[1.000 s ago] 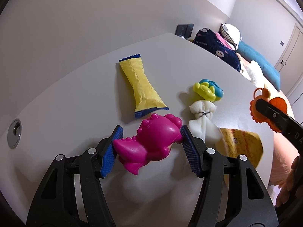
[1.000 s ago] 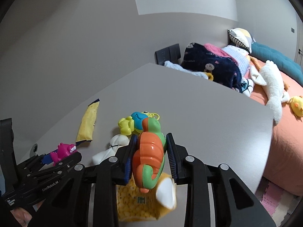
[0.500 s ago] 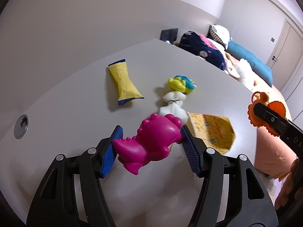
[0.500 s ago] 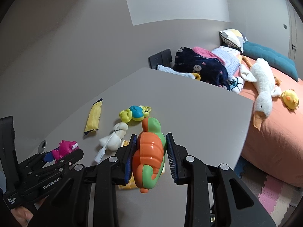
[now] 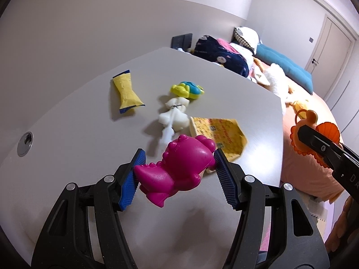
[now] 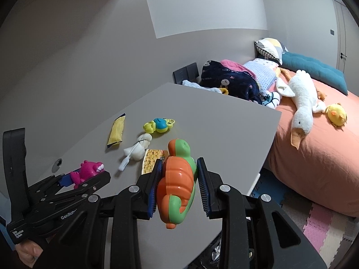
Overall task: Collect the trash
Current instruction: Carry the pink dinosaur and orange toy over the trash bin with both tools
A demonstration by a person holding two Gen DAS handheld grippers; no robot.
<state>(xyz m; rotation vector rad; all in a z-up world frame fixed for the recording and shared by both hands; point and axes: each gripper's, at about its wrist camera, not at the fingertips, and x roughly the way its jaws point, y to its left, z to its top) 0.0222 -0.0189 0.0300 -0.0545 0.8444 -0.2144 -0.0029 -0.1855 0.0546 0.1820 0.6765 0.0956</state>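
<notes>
My left gripper is shut on a magenta dinosaur toy and holds it above the grey table. My right gripper is shut on an orange and green snail toy, also held above the table. On the table lie a yellow snack wrapper with blue ends, a white tied cloth bundle, a flat yellow patterned packet and a yellow and blue toy. The left gripper with the dinosaur shows at the lower left of the right wrist view.
A round metal cable hole sits in the table at the left. The table's right edge borders an orange bed with plush toys and pillows. Foam floor mats lie below. A wall stands behind the table.
Both grippers have pulled back and up from the table with their toys still held. The items on the table look smaller and farther away.
</notes>
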